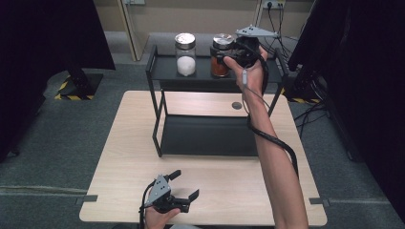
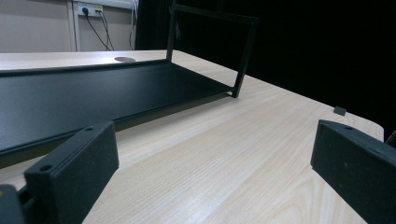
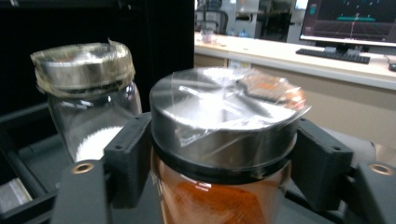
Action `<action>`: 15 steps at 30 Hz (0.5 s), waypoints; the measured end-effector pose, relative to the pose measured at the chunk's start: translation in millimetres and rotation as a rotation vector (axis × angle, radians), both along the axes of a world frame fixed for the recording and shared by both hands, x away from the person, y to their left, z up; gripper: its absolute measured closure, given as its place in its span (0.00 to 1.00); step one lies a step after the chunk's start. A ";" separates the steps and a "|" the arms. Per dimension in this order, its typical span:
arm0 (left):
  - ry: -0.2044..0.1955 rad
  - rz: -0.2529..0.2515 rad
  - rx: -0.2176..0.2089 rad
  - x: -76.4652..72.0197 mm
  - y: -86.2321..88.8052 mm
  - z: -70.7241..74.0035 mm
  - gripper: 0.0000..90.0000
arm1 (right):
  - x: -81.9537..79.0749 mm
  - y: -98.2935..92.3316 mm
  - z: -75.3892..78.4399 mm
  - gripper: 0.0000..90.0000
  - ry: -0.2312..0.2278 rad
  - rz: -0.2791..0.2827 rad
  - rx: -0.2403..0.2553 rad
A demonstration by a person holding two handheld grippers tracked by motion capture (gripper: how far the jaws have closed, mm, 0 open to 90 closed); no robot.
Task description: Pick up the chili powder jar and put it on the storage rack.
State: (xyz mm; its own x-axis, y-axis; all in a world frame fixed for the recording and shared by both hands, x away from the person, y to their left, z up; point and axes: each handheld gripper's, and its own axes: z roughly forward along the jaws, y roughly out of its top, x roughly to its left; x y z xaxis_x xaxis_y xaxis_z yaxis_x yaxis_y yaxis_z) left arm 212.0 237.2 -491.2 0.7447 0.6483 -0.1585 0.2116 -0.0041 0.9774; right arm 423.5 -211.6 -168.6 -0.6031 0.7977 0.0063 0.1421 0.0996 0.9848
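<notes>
My right tongs sit around the orange jar on the rack's top shelf, jaws flanking its lid and touching or just off it; I cannot tell whether they still grip. White jar stands just beside it. My left tongs rest wide and empty, low over the surface, well apart from the orange jar.

white-powder jar – top shelf | black rack – on wooden table | grey carpet floor
</notes>
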 end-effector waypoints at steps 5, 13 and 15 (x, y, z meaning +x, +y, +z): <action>0.000 -0.002 0.001 0.1 -0.2 0.0 0.00 | -6.4 -4.9 -5.2 0.10 -0.012 -0.015 0.049; 0.001 0.001 0.003 0.3 -0.7 -0.1 0.00 | -18.7 -18.2 -18.0 0.01 -0.030 0.015 0.092; 0.001 0.001 0.005 0.3 -0.6 0.1 0.00 | -24.0 -21.5 -20.7 0.00 -0.032 0.020 0.102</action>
